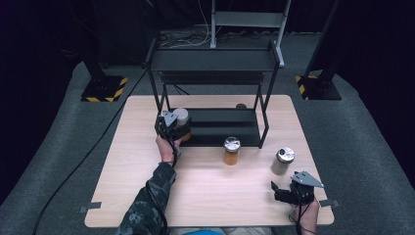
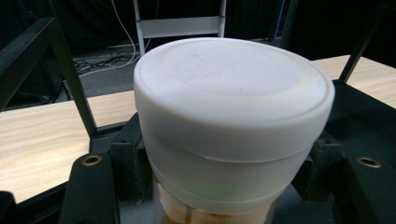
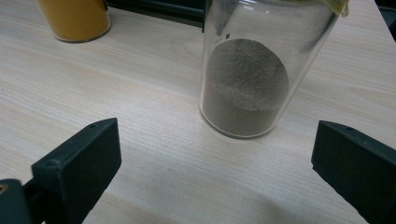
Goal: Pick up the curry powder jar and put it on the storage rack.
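A jar with a white lid (image 2: 233,116) and amber contents sits between my left gripper's jaws, which press on its two sides. In the high view that white-lidded jar (image 1: 181,116) is at the left end of the black rack's lower shelf (image 1: 225,128), with my left gripper (image 1: 172,128) shut on it. My right gripper (image 3: 217,172) stands wide open just above the wooden table (image 3: 140,93), apart from a glass jar of grey powder (image 3: 245,88) straight ahead. From above, my right gripper (image 1: 278,192) is near the front right corner, below the grey-powder jar (image 1: 283,160).
A jar of orange powder (image 1: 231,151) stands in front of the rack (image 1: 215,58), and the orange jar (image 3: 74,18) lies at the right gripper view's top left. A small dark object (image 1: 241,105) lies behind the rack. Grey carpet surrounds the table.
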### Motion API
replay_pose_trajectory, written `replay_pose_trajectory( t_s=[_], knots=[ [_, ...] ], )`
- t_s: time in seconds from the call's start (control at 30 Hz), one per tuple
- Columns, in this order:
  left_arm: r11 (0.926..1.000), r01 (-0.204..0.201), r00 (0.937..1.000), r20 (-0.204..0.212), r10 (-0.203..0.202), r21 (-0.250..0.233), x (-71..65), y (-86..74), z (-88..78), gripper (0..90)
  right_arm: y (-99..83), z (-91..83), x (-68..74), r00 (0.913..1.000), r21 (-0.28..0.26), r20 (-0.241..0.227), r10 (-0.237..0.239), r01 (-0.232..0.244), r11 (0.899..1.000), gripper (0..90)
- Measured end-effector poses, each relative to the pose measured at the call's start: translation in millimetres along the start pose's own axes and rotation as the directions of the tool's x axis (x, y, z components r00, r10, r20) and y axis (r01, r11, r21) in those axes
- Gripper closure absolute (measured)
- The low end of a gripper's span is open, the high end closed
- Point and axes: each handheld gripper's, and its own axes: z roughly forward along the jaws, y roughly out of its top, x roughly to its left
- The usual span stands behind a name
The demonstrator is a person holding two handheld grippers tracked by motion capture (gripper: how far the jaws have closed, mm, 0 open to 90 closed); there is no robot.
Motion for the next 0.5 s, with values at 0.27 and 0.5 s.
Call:
replay_pose_trajectory(
  t_s=[0.27,0.5],
  knots=[
    [0.9999,-0.008,0.9999,-0.007,0.008,-0.01,-0.8,-5.5,0.0,34.1,-0.1,-0.1,0.1,1.0,-0.001,0.0,0.0,0.0,1.0,0.7],
    [0.9999,-0.006,1.0,-0.007,0.006,-0.01,-0.6,-5.6,0.3,34.2,-0.2,-0.2,0.1,1.0,-0.001,0.0,-0.001,0.001,1.0,0.7]
  ],
)
